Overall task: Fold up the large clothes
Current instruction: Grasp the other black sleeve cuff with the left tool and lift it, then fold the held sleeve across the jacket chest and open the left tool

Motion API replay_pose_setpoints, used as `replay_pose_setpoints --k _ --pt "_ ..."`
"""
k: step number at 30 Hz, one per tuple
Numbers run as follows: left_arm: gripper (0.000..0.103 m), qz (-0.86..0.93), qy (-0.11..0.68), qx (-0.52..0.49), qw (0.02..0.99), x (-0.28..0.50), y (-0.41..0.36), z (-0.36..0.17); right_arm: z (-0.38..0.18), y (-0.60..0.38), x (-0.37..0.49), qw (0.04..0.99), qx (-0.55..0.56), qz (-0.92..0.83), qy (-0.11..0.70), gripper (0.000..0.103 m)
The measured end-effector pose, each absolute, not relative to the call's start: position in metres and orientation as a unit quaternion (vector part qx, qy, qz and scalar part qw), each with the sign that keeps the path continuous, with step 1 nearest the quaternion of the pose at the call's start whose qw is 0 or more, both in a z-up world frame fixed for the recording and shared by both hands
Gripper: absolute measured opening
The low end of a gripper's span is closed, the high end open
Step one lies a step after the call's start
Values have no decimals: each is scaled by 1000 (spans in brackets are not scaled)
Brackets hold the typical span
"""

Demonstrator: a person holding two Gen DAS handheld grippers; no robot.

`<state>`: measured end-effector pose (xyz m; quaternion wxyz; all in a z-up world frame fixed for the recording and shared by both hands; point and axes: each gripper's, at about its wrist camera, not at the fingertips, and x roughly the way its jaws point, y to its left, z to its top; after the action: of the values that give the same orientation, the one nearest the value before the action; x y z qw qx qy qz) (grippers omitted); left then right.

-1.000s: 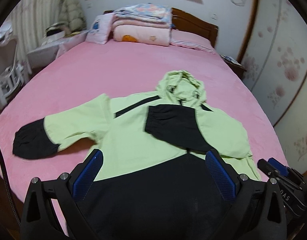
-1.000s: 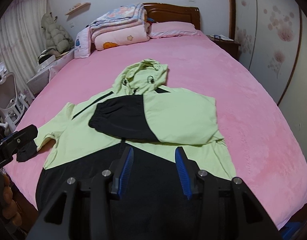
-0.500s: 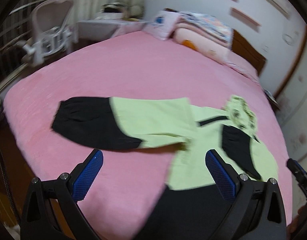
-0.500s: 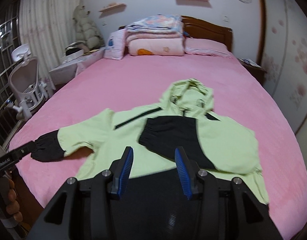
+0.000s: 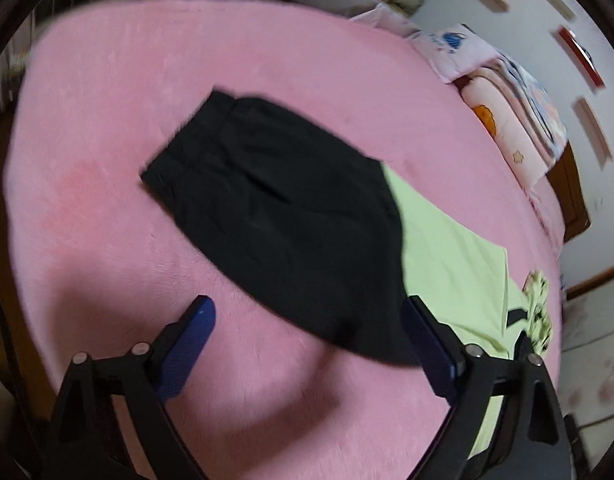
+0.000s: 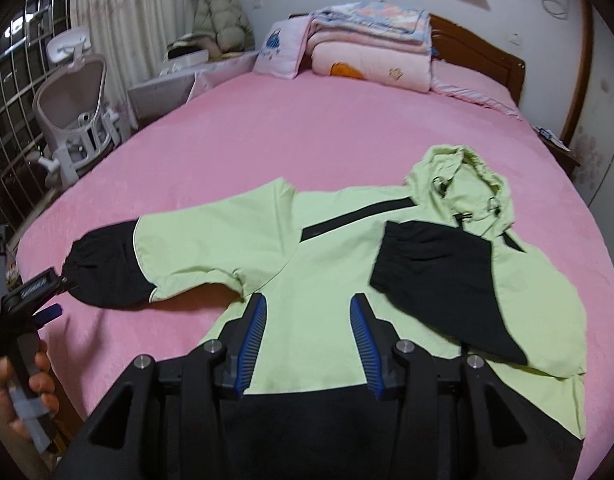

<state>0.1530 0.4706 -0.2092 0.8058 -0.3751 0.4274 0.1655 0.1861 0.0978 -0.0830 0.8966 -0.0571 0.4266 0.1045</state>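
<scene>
From the left wrist, the whole picture is smeared by blur, so seams and folds on the black end of the spread sleeve (image 5: 283,216) are hard to read, and most of the lime-green and black hooded jacket (image 5: 459,264) is cut off behind the right-hand finger of the left gripper (image 5: 307,344). That gripper's blue-padded jaws stand wide and are closing, with only the near edge of the sleeve and bare pink plush bedspread (image 5: 107,240) between them, nothing pinched. Around the sleeve cuff the bedspread lies open on every side, and its rounded edge curves well beyond the cuff. From the right wrist, the jacket's black hem is hidden under the body of the right gripper (image 6: 307,320), whose jaws hang partly apart above the jacket's green chest, gripping nothing. The jacket lies flat, front up, on the bedspread; one sleeve is folded across the chest, the other stretches out sideways toward the left gripper in a hand (image 6: 19,380). Beyond the hood, open pink bedspread runs to stacked folded quilts (image 6: 371,48).
</scene>
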Motion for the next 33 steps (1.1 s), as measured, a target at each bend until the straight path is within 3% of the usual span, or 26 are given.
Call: replay_pose_setpoints --k 6,7,9,10,14,18,26,33 --pt "87 177 404 -400 803 170 479 -237 -105 114 194 886 -67 113 445 44" --pt "79 180 403 -395 806 175 478 -238 -108 116 195 885 -68 114 447 44" --pt "17 194 416 -369 808 190 477 -241 -113 116 196 882 -68 117 451 44" --pt "8 191 423 -363 808 197 476 -242 -115 116 197 881 -67 119 454 44" --pt "3 191 404 -360 819 211 469 -228 -119 110 197 880 -63 120 455 44" --pt "3 189 349 -304 866 225 430 -173 -116 95 195 885 -57 109 449 44" --pt "4 28 267 -204 941 264 283 -56 -96 32 195 903 -3 69 425 44" --pt "5 -125 316 -100 935 301 100 -67 -83 -62 190 913 49 -11 404 44"
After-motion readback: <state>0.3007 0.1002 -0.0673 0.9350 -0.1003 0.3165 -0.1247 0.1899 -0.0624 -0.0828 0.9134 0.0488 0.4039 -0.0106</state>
